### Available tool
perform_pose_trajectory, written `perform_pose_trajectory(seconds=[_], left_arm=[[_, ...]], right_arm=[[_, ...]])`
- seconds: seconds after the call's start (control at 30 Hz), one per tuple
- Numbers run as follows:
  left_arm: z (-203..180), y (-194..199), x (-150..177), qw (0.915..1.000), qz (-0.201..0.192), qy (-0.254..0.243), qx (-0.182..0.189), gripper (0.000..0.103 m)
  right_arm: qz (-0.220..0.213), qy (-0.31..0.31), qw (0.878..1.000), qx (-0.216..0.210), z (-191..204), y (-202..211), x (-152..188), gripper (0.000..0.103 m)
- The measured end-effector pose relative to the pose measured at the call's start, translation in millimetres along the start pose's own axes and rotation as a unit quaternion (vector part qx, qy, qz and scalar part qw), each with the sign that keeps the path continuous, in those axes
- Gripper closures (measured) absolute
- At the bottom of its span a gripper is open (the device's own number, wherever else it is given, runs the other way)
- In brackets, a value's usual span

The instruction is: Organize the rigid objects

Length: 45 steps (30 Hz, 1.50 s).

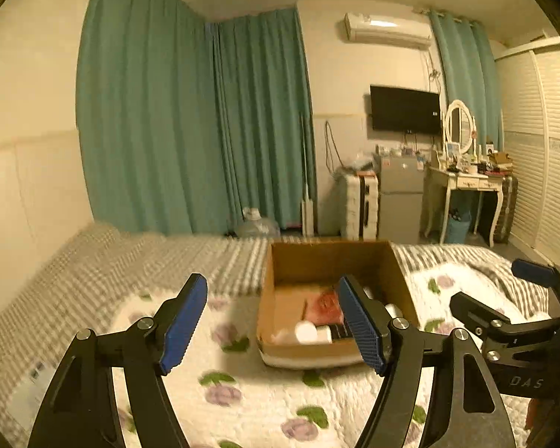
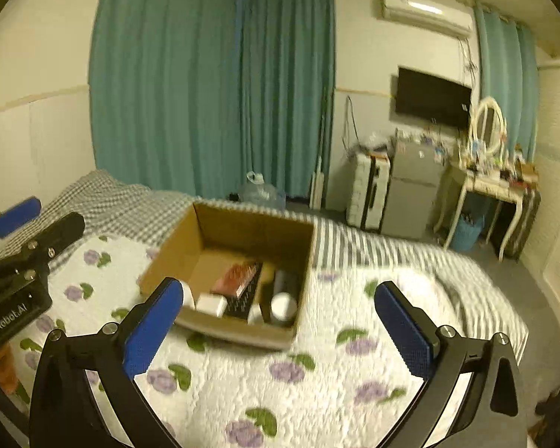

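Both claws are spread wide and carrying nothing. The left gripper [image 1: 272, 321] hangs just short of the cardboard box [image 1: 280, 261], tipped a little downward, with only quilt showing between its blue pads. The right gripper [image 2: 280, 321] matches it on the box's other near side, fingers fully apart, nothing pinched.

The box sits open-topped on the floral quilt [image 2: 317, 373], a good spot since it lies within easy reach of both hands and its mouth faces up for dropping things in. My read is that the rigid objects are being gathered here.

And look inside that box: a red packet [image 2: 235, 278] lies flat toward the middle, resting on a dark flat item with small pale print [image 2: 248, 298]. A white cylinder [image 2: 283, 304] lies against the right wall, its round end facing us, and a small white block [image 2: 211, 304] sits against the near wall. Another pale round piece hides partly behind the right claw's left finger; too blurred to name.

Everything looks settled inside the walls, nothing poking over the rim. No loose items show on the quilt around the box, so the sort looks far along.
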<state>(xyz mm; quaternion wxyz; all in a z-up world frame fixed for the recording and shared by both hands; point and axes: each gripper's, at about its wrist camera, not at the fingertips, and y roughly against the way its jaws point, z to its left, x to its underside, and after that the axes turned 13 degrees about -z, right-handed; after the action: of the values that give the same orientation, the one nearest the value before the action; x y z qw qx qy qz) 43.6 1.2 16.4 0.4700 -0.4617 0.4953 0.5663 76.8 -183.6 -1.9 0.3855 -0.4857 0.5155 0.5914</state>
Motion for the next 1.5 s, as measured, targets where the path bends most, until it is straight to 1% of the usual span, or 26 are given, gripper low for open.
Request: perform_pose_trajectory(seconds=[0.07, 0.17, 0.3, 0.47, 0.8, 1.5], left_arm=[[0, -6, 10, 0.9999, 0.014, 0.004, 0.007, 0.028], [0, -11, 19, 0.9997, 0.024, 0.006, 0.007, 0.028], [3, -14, 26, 0.9993, 0.034, 0.013, 0.007, 0.028], [0, -15, 33, 0.9991, 0.041, 0.007, 0.008, 0.028], [-2, -13, 31, 0.9992, 0.04, 0.0, 0.011, 0.028], [-3, -14, 32, 0.9988, 0.048, -0.002, 0.012, 0.028]], right_arm=[[0.012, -0.01, 1.0, 0.014, -6, -5, 15, 0.0], [0.026, -0.012, 0.999, 0.029, -10, -14, 25, 0.0], [0.016, -0.009, 0.999, 0.039, -13, -16, 30, 0.0], [0.009, -0.005, 0.999, 0.037, -11, -17, 28, 0.0], [-0.012, -0.003, 0.999, 0.037, -8, -9, 23, 0.0], [-0.009, 0.003, 0.999, 0.041, -6, -12, 23, 0.0]])
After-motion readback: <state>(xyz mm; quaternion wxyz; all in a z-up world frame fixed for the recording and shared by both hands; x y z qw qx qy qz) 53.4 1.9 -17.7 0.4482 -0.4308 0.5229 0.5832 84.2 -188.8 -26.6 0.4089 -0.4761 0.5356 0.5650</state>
